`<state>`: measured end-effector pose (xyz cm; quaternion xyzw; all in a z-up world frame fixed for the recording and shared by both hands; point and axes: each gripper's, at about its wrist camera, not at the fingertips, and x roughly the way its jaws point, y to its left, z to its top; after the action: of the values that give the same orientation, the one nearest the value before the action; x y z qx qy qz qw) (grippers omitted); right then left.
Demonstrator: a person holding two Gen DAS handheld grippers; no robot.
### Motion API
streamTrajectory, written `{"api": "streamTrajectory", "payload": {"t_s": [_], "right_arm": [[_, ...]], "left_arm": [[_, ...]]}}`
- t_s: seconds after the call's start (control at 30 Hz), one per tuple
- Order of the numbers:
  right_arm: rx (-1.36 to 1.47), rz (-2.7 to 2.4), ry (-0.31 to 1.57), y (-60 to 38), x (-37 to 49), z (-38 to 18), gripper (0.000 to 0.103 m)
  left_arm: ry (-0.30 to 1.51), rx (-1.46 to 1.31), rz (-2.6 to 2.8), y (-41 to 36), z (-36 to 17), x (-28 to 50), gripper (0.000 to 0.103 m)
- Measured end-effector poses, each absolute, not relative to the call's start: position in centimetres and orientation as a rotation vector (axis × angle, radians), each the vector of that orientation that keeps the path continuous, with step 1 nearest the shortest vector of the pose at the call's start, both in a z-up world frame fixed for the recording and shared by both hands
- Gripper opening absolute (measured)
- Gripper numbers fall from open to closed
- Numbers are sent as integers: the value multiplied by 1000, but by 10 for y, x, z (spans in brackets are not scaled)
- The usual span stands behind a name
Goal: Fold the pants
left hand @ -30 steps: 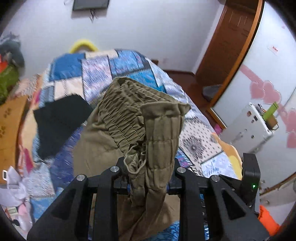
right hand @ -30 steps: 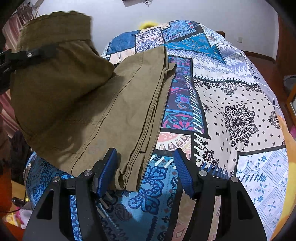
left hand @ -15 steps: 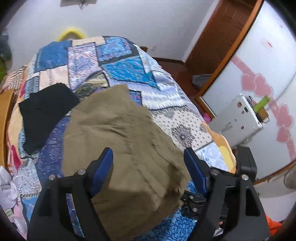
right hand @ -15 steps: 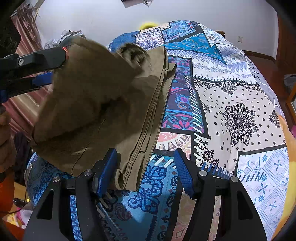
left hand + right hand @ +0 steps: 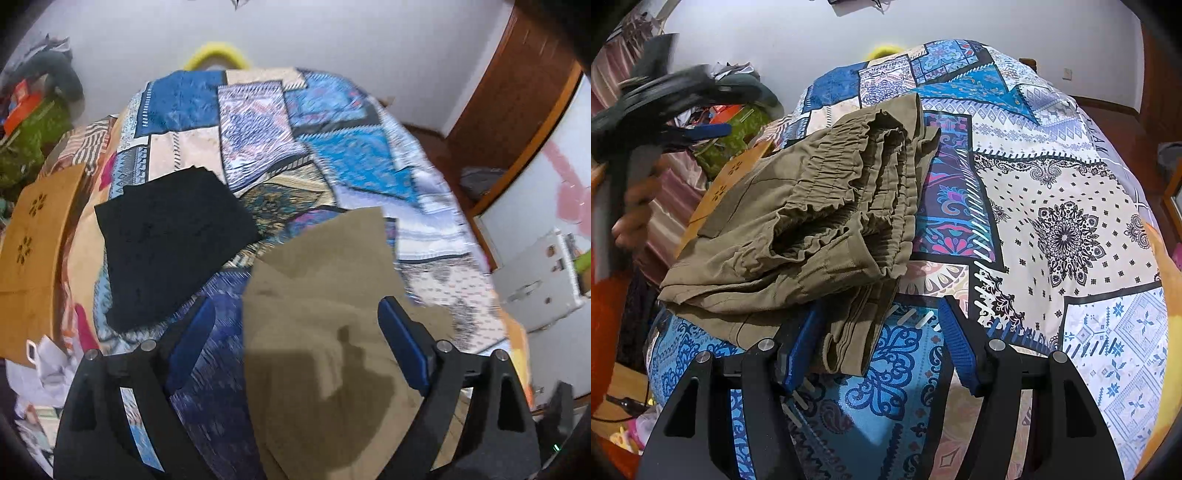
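The olive pants (image 5: pixel 820 206) lie folded on the patchwork quilt (image 5: pixel 1052 229), the gathered waistband rumpled on top. My right gripper (image 5: pixel 879 310) stands open low over the near edge of the pants; a folded corner of cloth lies between its fingers beside the left pad, not pinched. My left gripper (image 5: pixel 701 109), blurred and held by a hand at the upper left, is off the pants. In the left wrist view the left gripper (image 5: pixel 295 310) has its jaws wide and still opening, with the pants (image 5: pixel 325 280) on the bed below and nothing gripped.
A black garment (image 5: pixel 170 240) lies on the quilt (image 5: pixel 258 122) left of the pants. A tan board (image 5: pixel 33 251) and cluttered bags stand along the bed's left side. A white case (image 5: pixel 539 280) and a wooden door (image 5: pixel 517 92) are to the right.
The left gripper opened and let go of the waistband, which dropped onto the folded pants. It then swung away to the left. The right gripper stayed where it was.
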<state>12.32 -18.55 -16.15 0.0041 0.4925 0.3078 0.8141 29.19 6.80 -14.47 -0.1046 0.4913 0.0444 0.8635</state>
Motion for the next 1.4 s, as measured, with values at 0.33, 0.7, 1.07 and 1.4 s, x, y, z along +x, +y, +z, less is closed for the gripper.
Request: {"api": "streamTrajectory", "payload": {"t_s": [0.33, 0.7, 1.07, 1.4], "right_arm": [[-38, 648, 1021, -190, 112, -146, 60], [-57, 691, 947, -186, 88, -120, 61], [-94, 756, 922, -160, 74, -117, 63], [-55, 653, 939, -182, 87, -134, 63]], "left_arm": [[1261, -44, 216, 84, -246, 348, 92], [1143, 261, 265, 83, -242, 282, 93], [1189, 59, 239, 111, -230, 178, 93], [1188, -72, 176, 94, -219, 143, 91]]}}
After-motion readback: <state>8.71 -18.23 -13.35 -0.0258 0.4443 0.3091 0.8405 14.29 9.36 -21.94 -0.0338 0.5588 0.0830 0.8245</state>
